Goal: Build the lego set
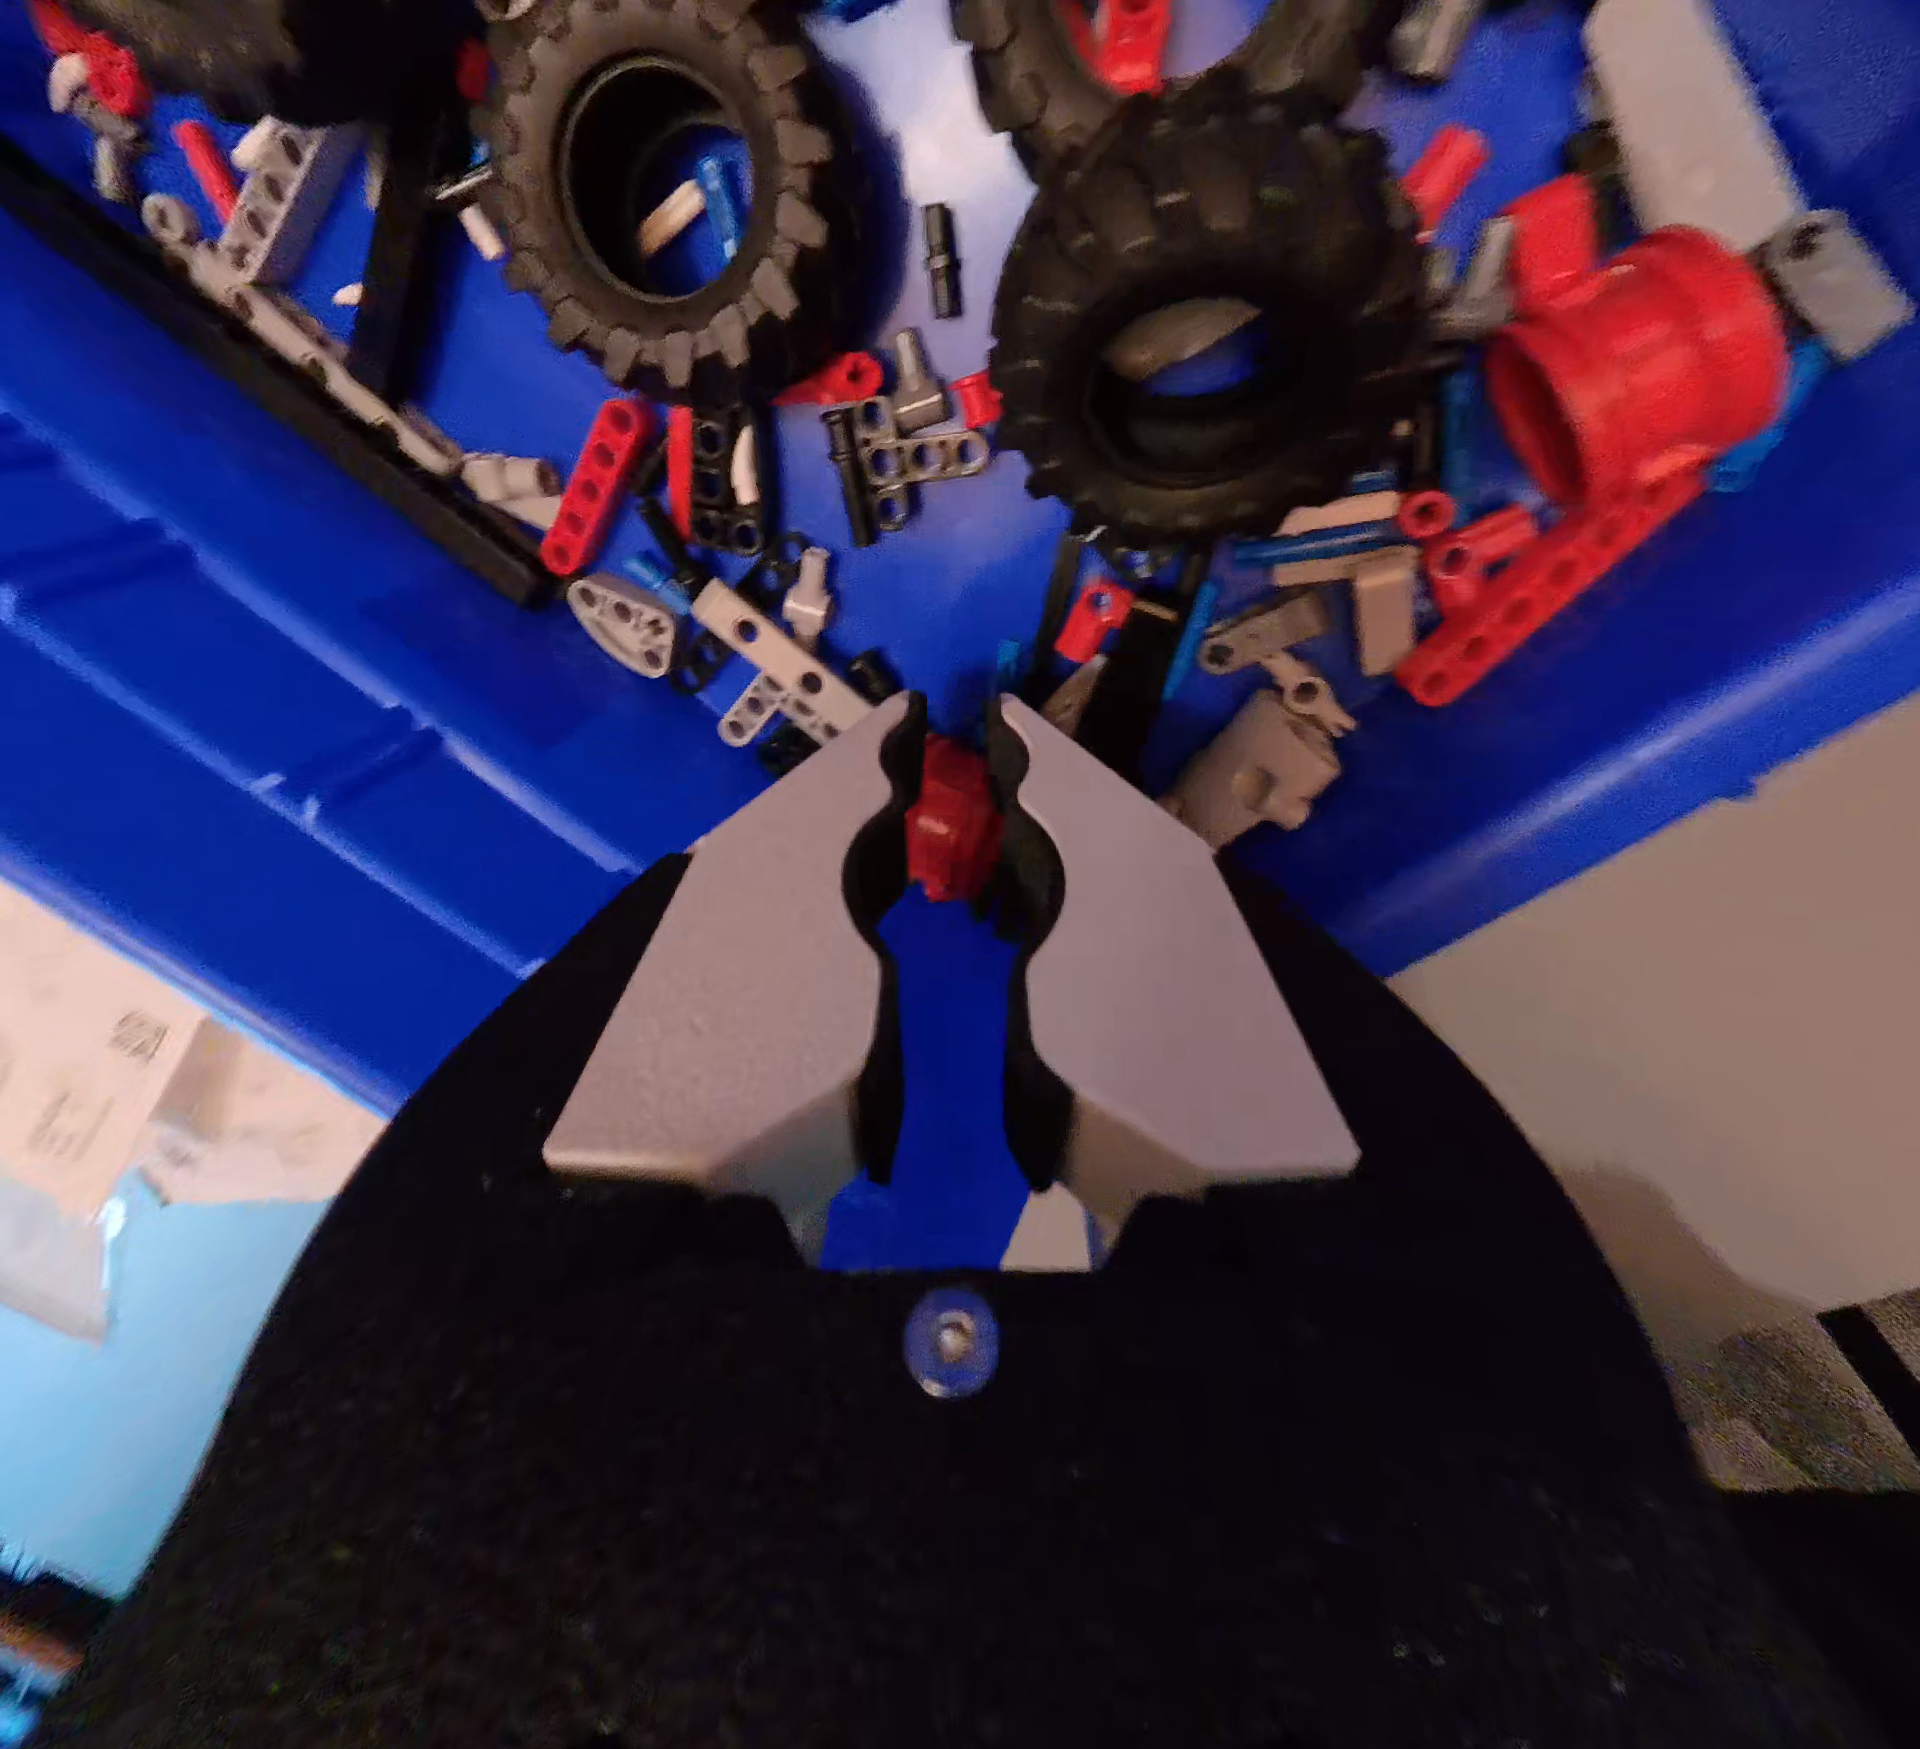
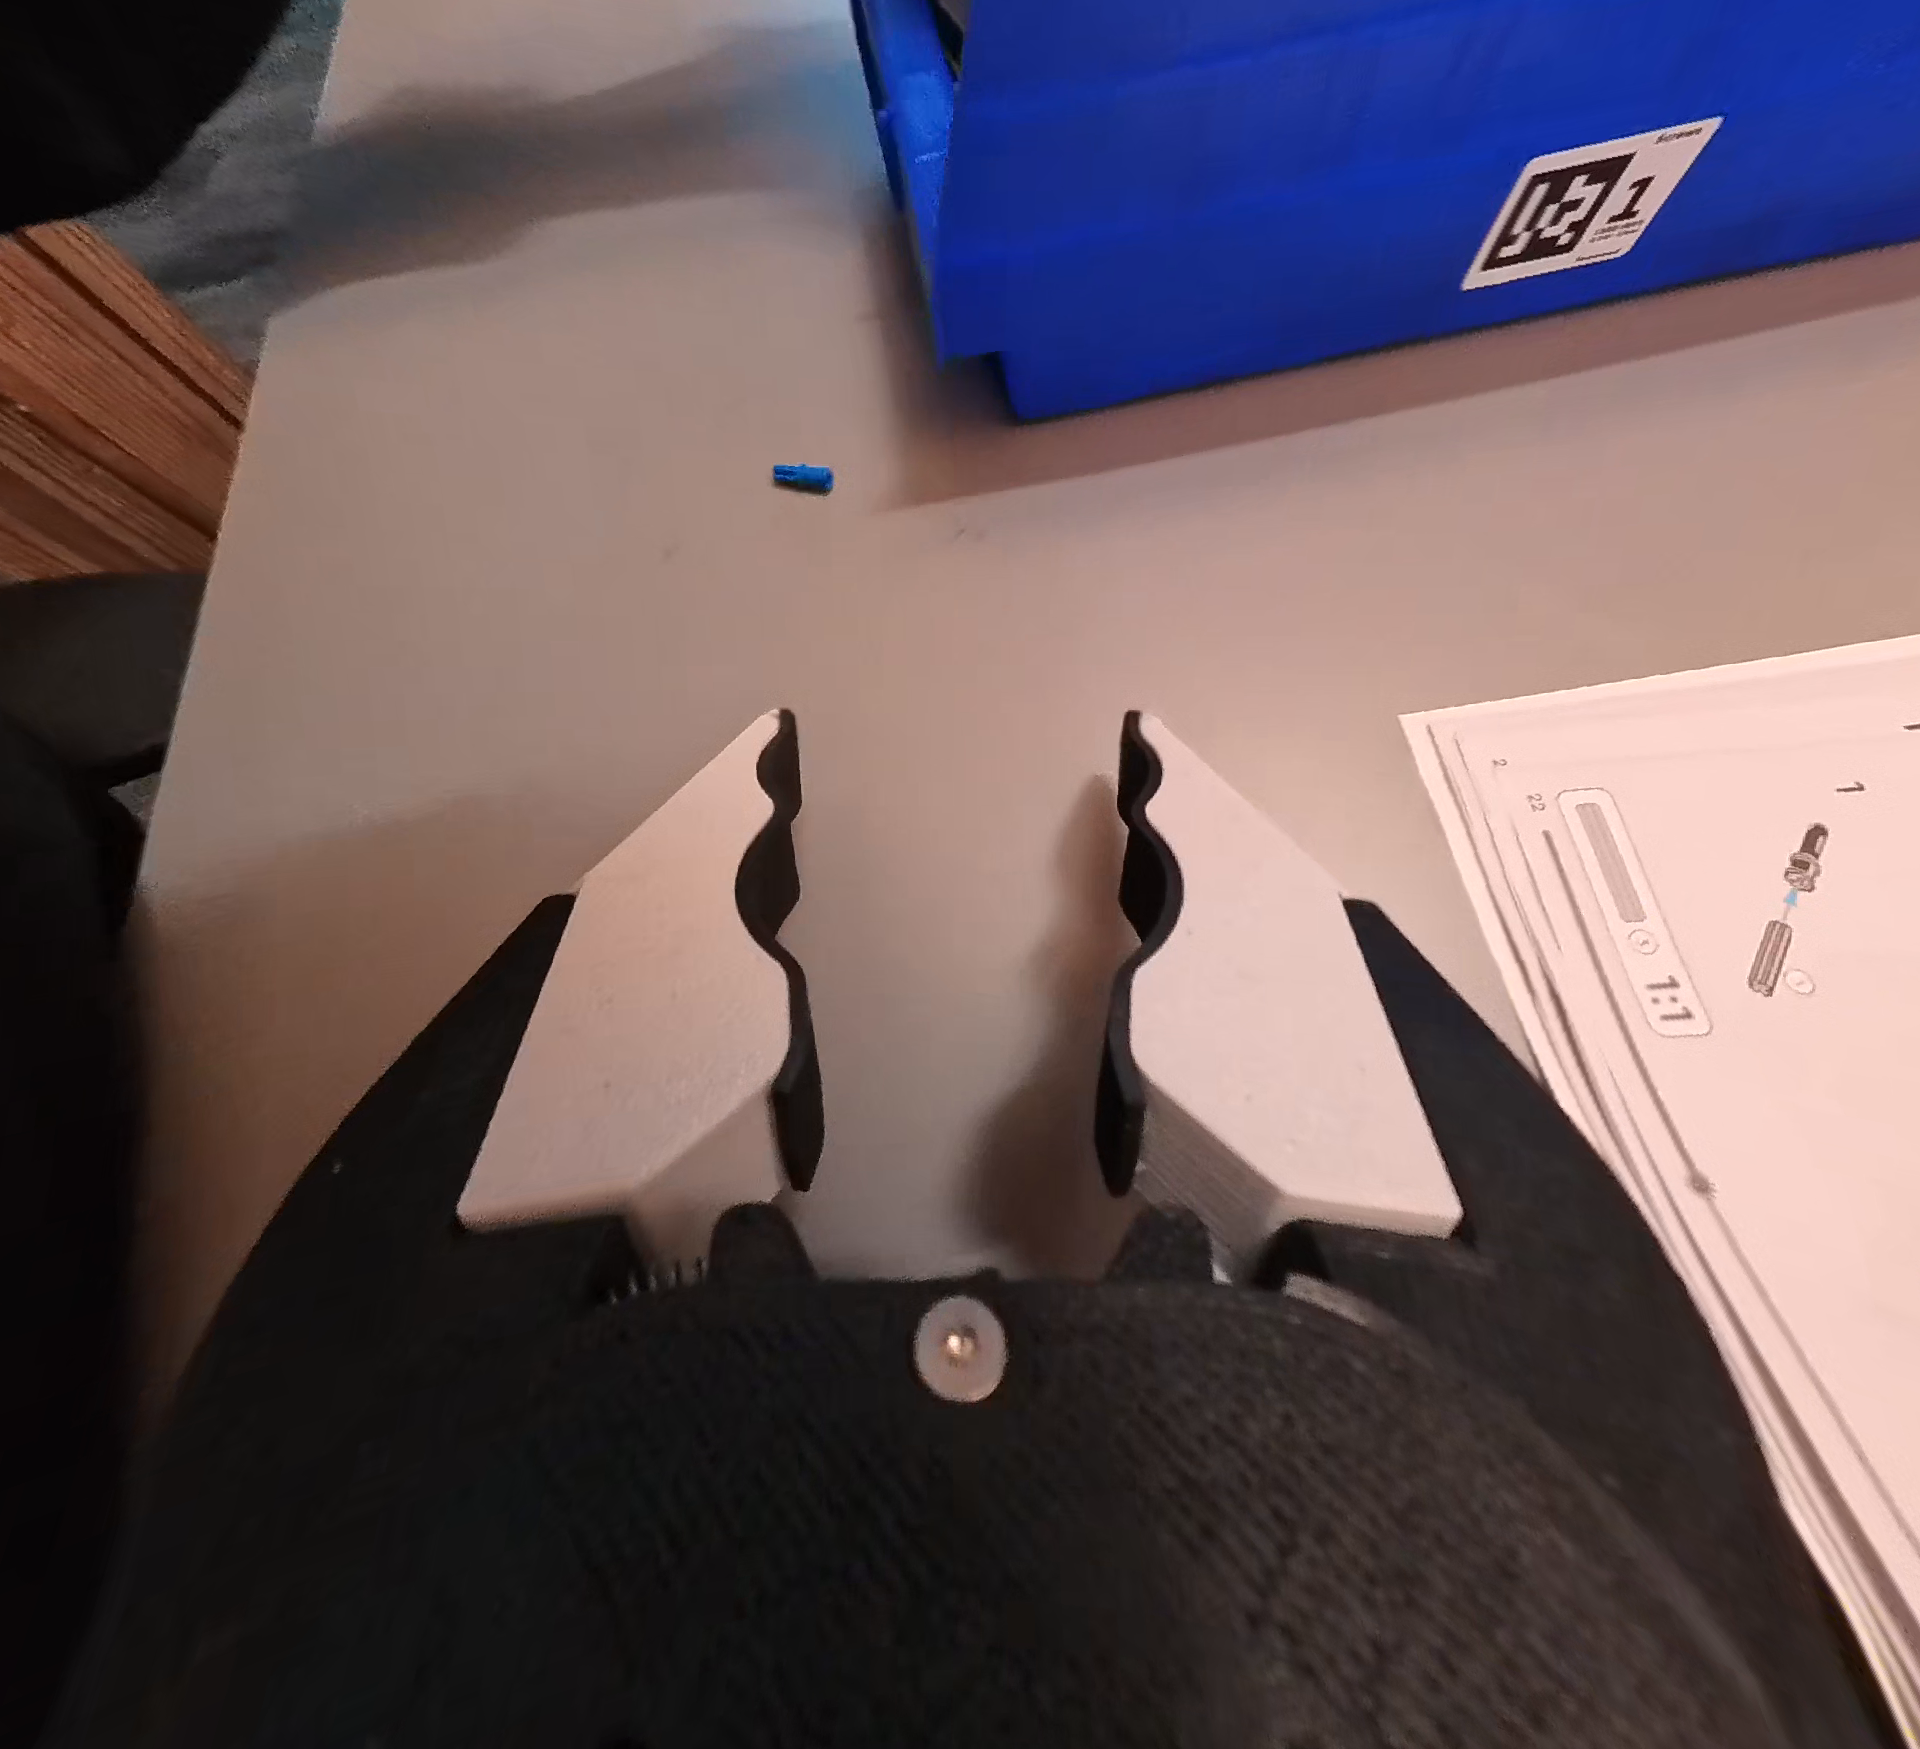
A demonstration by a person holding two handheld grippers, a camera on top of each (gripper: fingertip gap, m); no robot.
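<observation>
My left gripper (image 1: 954,728) is shut on a small red lego piece (image 1: 951,829) and holds it over the near wall of a blue bin (image 1: 312,660). The bin holds several black tyres (image 1: 665,177), red wheel hubs (image 1: 1631,369), red beams (image 1: 597,489), grey connectors (image 1: 774,660) and black pins (image 1: 940,260). My right gripper (image 2: 961,733) is open and empty, low over the grey table (image 2: 520,764). A small blue pin (image 2: 802,477) lies on the table ahead of it to the left. The bin (image 2: 1351,120) also shows at the upper right of the right wrist view.
A stack of printed instruction sheets (image 2: 1714,1024) lies on the table to the right of my right gripper. A white marker sticker (image 2: 1590,203) is on the bin's outer wall. The table's left edge (image 2: 208,608) borders a wooden surface (image 2: 94,411). Papers (image 1: 94,1107) lie left of the bin. There is about 25 centimeters between the tips of the two grippers.
</observation>
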